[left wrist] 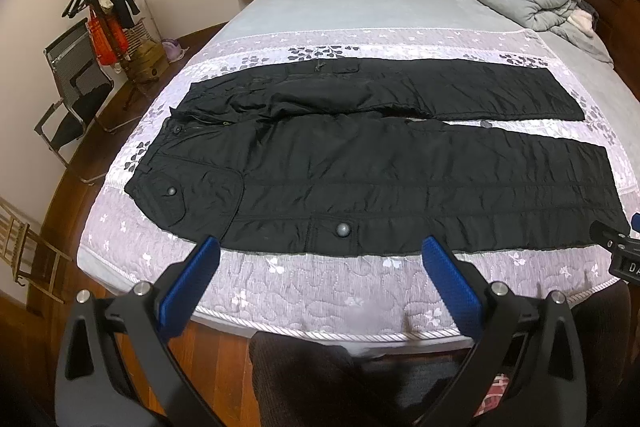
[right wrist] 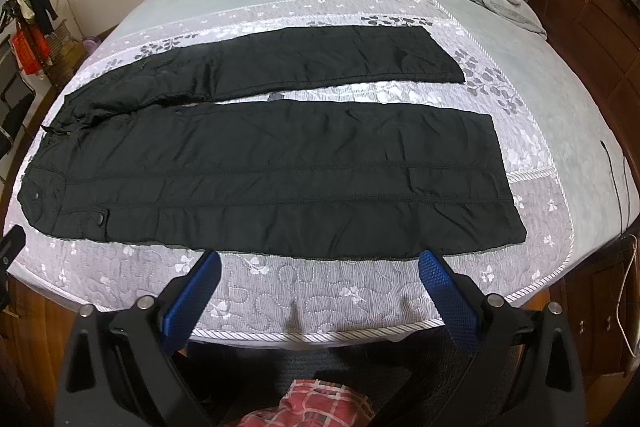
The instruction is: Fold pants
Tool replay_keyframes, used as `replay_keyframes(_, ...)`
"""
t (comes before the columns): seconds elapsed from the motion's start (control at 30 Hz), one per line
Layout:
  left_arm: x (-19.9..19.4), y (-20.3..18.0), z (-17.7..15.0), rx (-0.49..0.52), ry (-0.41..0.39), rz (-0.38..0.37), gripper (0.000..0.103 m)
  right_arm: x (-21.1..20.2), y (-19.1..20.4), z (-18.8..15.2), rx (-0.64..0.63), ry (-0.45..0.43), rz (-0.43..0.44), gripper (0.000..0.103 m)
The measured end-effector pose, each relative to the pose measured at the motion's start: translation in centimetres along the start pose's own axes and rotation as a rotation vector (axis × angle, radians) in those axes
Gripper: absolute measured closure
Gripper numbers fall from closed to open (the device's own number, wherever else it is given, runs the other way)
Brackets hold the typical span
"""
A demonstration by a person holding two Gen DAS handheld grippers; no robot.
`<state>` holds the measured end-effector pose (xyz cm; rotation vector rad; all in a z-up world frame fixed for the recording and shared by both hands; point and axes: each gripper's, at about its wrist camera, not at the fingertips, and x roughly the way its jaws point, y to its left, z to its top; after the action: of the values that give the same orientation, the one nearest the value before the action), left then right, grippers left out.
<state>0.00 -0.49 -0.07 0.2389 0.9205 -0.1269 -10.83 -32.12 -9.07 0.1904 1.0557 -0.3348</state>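
The black quilted padded pants lie spread flat across the lilac floral quilted bedspread on the bed, just ahead of both tools: waistband off to the left, two legs running to the right, a narrow strip of bedspread showing between them. The left hand-held gripper hovers just short of the near leg's edge, close to the round grey snap on the pocket flap, its blue pads wide apart and holding nothing. The right hand-held gripper is likewise spread and empty, just short of the near leg's lower half, the hem off to its right.

The first fold looks not yet begun. A clean start would be pinching the near leg's outer edge at both stations, one near the hip and one toward the hem, biting through both fabric layers. Lift together and carry evenly over onto the far leg, matching the seams; puffy fabric slips, so grip deep.
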Motion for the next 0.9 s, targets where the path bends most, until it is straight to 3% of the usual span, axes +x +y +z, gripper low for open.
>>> replay_keyframes(0.9,0.09,-0.49,0.38,0.019,-0.012,0.017,0.003,0.54,-0.01,0.20,-0.004,0.007,-0.001,0.003)
